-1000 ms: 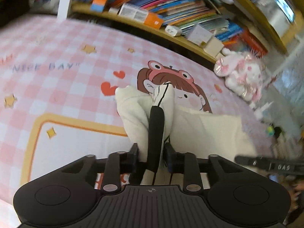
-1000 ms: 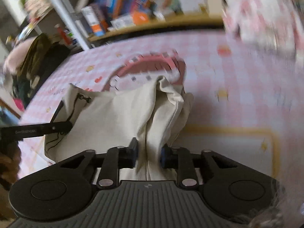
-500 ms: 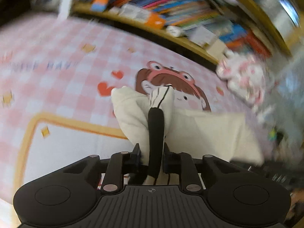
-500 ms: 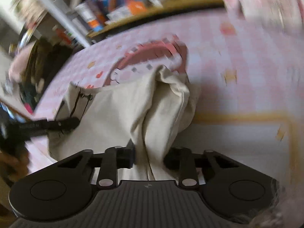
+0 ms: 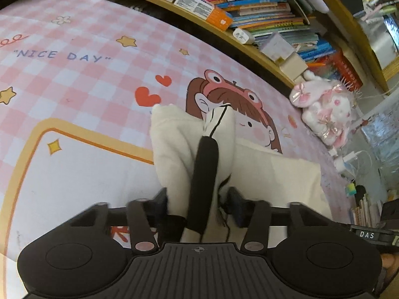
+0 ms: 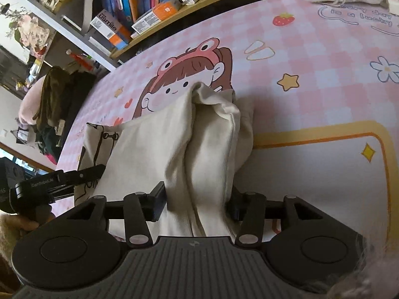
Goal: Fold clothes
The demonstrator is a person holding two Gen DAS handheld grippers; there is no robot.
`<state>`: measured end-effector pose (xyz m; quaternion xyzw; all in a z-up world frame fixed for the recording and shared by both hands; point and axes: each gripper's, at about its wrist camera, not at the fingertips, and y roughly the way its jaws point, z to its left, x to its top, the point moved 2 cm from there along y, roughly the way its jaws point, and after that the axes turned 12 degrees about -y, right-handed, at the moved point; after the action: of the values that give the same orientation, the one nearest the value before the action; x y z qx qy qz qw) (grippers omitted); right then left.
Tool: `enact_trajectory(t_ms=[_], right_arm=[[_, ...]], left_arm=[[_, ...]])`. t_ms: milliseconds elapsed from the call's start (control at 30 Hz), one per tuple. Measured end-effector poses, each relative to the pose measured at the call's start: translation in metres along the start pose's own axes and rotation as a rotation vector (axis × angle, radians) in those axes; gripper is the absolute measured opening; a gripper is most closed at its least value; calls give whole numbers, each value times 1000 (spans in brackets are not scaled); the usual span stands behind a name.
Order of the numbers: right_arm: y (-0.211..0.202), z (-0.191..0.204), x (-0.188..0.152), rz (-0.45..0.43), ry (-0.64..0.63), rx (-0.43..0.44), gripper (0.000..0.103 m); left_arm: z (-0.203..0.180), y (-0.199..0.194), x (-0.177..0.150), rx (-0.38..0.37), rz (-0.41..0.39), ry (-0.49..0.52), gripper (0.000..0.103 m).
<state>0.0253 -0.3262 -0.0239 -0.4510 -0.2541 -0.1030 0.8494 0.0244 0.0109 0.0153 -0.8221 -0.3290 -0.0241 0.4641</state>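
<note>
A cream garment (image 5: 261,174) lies on the pink checked mat (image 5: 74,87), its near corners lifted. My left gripper (image 5: 198,199) has a bunched corner and the black strap (image 5: 204,174) between its jaws. They are opening, and a small gap shows at the right pad. In the right wrist view the same cream garment (image 6: 149,149) rises in a thick fold into my right gripper (image 6: 197,199). Those jaws are opening too, with the pads still touching the cloth on both sides. The left gripper's finger (image 6: 62,178) shows at the garment's printed left corner.
Shelves packed with books (image 5: 249,0) run along the mat's far edge. A pink and white plush toy (image 5: 324,109) sits at the far right corner, with a charger and cable (image 5: 349,159) below it. Dark clothes (image 6: 54,99) hang off the left side.
Both pairs of jaws closed tighter on the cloth half a second ago and have now spread wider. The bunched cloth has loosened and widened between them. The right gripper has dipped slightly.
</note>
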Motion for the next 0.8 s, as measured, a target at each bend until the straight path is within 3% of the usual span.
enact_trajectory(t_ms=[67,167,367,800], right_arm=[[2,4,1,9,-27,-7,30],[-5,13,0,-22,-89,-24,23],[-25,30,0,-87,-227,-78,22],[-59,24,-4,-168,-259,-95,22]], left_arm=[[-4,-2,-2,5,-13,7,24],[-15,-11,-6,1,-49,46,18],[-39,-23,-16,-21,-95,112,18],[-67,-37,-22,-45,-118,156,18]])
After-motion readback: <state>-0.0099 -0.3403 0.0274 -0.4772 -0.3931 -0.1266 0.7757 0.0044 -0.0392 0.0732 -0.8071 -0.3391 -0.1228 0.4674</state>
